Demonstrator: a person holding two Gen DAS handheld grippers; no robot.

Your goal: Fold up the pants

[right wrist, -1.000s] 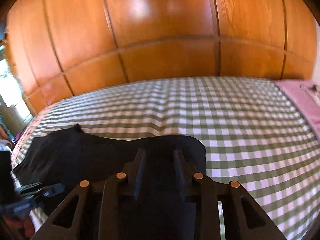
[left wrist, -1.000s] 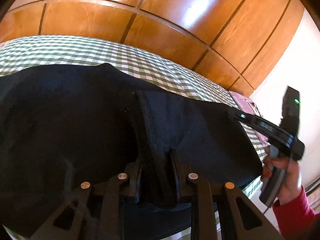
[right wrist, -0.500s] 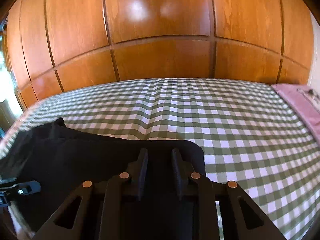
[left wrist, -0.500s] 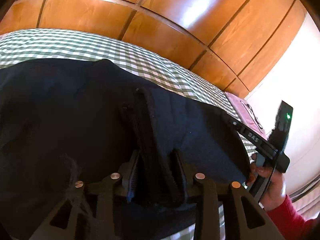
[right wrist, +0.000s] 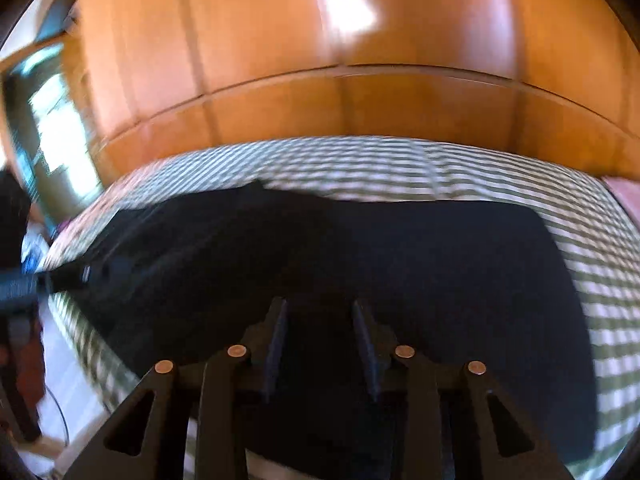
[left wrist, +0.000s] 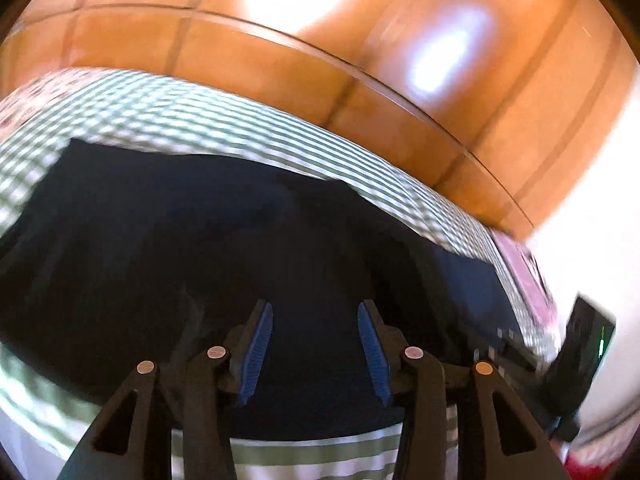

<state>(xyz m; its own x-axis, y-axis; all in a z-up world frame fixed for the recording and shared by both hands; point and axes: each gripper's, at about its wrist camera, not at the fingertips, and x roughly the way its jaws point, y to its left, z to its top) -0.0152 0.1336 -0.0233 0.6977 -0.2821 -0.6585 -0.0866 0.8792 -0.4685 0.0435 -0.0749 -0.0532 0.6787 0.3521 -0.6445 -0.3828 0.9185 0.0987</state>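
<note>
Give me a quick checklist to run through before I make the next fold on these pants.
1. Left gripper free of cloth: ok. Its jaws are opening, and nothing is pinched between the blue pads.
2. Right gripper free of cloth: ok. Its jaws are opening too, with no cloth bunched between them.
3. Pants lying on the bed: ok. They rest on the checked cover.
4. Pants flat, no wrinkles: cannot tell. Both views are blurred and the cloth is very dark.
5. Room on the bed beyond the pants: ok. Bare checked cover shows up to the wooden wall.
</note>
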